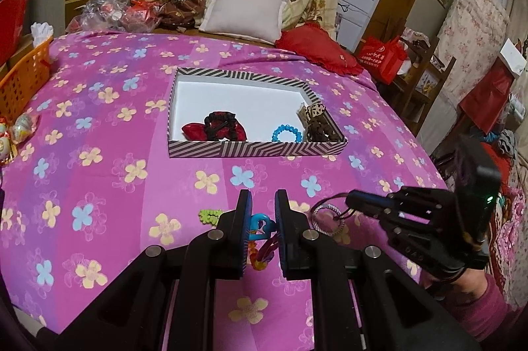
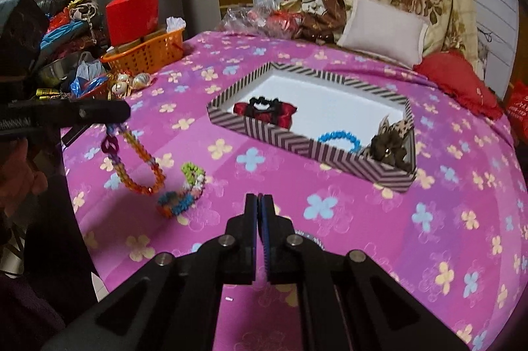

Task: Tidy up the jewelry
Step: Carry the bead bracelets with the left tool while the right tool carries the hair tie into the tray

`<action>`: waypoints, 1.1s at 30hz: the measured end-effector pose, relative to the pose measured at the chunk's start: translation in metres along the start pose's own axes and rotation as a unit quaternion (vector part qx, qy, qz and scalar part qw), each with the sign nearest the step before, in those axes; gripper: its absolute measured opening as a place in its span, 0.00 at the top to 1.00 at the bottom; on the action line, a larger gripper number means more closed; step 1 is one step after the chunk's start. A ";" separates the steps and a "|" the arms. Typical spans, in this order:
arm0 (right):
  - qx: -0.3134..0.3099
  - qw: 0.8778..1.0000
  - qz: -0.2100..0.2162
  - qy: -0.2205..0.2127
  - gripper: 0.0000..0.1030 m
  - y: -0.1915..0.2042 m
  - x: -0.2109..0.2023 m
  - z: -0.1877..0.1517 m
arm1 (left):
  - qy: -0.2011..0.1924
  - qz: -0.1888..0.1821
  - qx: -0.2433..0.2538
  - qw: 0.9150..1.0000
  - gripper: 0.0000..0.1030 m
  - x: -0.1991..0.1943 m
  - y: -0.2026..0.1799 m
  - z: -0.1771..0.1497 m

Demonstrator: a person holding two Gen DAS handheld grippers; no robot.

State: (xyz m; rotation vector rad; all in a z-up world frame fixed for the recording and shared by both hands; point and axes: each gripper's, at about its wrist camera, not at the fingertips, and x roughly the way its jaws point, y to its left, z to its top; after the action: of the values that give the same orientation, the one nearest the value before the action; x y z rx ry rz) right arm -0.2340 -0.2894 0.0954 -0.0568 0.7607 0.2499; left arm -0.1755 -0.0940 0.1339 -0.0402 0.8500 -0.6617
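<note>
Both tongs tilt down over the bed point(image 1: 109, 153): left tongs point(image 1: 263, 212) grasping the beaded necklace point(image 2: 140, 166), right tongs point(image 2: 259, 202) clenched on the ring bracelet point(image 1: 326, 220).

The bedsheet point(image 2: 330, 235) is magenta-pink with purple bands, strewn with blue, yellow and outlined pink four-petal flowers. The box point(image 1: 257, 149) has black-and-white chevron-striped walls and a white inside. In it lie a red and black scrunchie point(image 1: 216, 128), a bright blue beaded bracelet point(image 1: 287, 134) and a brown leopard-print bow point(image 2: 391, 143). An orange beaded necklace point(image 2: 142, 166) with purple links hangs from the black left gripper point(image 2: 127, 110). The basket point(image 2: 145, 54) is orange.
</note>
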 end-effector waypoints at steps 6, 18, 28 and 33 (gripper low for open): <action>0.002 1.000 -0.006 -0.009 0.97 -0.004 -0.007 0.008 | 0.007 0.008 0.010 1.000 1.00 0.008 -0.004 0.001; 0.003 1.000 -0.017 -0.019 0.97 -0.011 -0.014 0.018 | 0.008 0.032 0.024 0.999 1.00 0.021 -0.007 0.013; -0.002 0.999 -0.030 -0.022 0.97 -0.019 -0.011 0.032 | 0.010 0.048 0.031 0.998 1.00 0.037 -0.008 0.027; 0.003 0.999 -0.034 -0.021 0.97 -0.027 -0.007 0.041 | 0.008 0.050 0.029 0.998 1.00 0.045 -0.007 0.042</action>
State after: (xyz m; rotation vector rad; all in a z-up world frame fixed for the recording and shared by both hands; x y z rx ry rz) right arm -0.2044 -0.3114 0.1283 -0.0706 0.7160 0.1835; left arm -0.1280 -0.1340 0.1332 0.0586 0.8426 -0.5934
